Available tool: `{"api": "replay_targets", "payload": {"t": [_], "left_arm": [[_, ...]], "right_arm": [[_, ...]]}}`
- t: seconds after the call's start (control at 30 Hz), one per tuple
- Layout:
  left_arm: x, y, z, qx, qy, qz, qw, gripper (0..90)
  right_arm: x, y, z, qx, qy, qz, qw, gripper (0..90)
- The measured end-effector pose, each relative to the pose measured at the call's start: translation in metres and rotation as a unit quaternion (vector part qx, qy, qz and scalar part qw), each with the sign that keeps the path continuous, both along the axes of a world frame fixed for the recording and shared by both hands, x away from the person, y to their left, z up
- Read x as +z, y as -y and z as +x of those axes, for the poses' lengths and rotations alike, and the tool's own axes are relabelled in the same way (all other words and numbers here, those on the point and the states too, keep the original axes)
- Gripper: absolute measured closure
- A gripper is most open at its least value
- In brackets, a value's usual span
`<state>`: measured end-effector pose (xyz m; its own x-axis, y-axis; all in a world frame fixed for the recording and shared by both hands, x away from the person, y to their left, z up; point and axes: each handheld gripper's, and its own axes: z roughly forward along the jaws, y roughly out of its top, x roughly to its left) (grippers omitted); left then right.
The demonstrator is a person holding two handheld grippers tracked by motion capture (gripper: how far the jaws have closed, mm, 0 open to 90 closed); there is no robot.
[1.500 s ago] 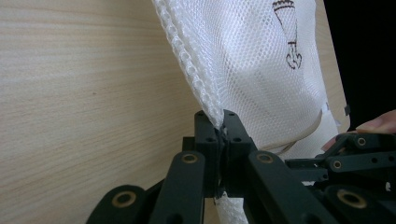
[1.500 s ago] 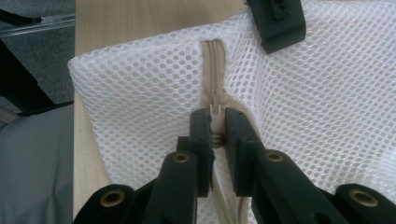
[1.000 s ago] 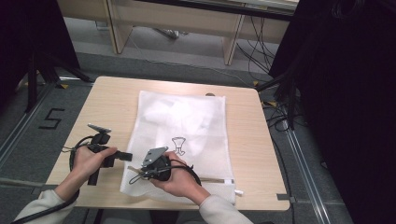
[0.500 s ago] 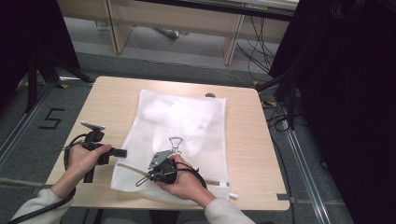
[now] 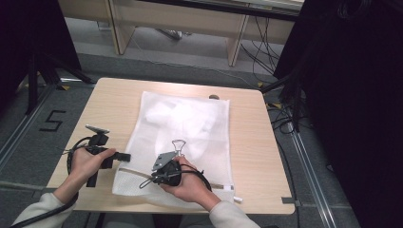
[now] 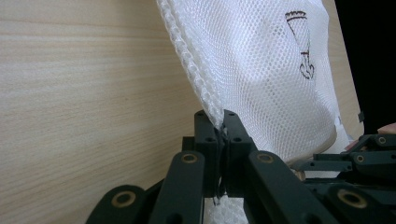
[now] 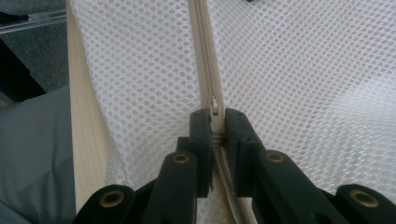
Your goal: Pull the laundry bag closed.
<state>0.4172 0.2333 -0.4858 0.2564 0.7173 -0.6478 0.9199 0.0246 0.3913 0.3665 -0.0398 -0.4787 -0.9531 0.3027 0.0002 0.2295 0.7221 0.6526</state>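
While the left gripper (image 6: pixel 218 122) pinches the side edge of the white mesh bag (image 5: pixel 185 123) with its jaws closed tight, the right gripper (image 7: pixel 215 122) has its jaws squeezed onto the zipper pull (image 7: pixel 214 106), so the step looks like sliding the zipper along the bag's near end. Next, I think the right one must pull in a straight line along the zipper (image 7: pixel 205 51) as the left one holds the cloth flat. Lying flat on the wooden table (image 5: pixel 109 102), the bag is thin, full of tiny holes, and has a small dark drawing (image 6: pixel 301 44) on it.
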Motion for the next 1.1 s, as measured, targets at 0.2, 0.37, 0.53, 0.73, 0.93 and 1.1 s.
{"api": "replay_targets", "payload": {"t": [0.2,0.37,0.53,0.73,0.93,1.1], "left_arm": [[0.000,0.000,0.000,0.000,0.003,0.002,1.0000,86.7],[0.000,-0.001,0.000,0.001,-0.005,0.003,1.0000,86.7],[-0.001,-0.001,0.000,-0.004,-0.002,0.004,1.0000,86.7],[0.001,0.002,-0.002,0.018,-0.019,0.003,0.9997,86.6],[0.001,0.002,-0.001,0.019,-0.020,0.000,0.9996,86.6],[0.000,0.000,0.000,0.012,-0.016,-0.005,0.9998,86.6]], "right_arm": [[0.003,0.004,0.001,-0.003,-0.003,0.004,1.0000,82.7],[0.004,0.006,0.001,-0.001,-0.014,-0.006,0.9999,82.7],[0.003,0.008,0.000,-0.006,-0.014,-0.004,0.9999,82.7],[0.003,0.013,0.000,-0.008,-0.014,-0.004,0.9999,82.8],[0.003,0.015,0.000,-0.005,-0.013,0.000,0.9999,82.7],[0.007,0.020,0.000,-0.009,-0.014,0.000,0.9999,82.7]]}}
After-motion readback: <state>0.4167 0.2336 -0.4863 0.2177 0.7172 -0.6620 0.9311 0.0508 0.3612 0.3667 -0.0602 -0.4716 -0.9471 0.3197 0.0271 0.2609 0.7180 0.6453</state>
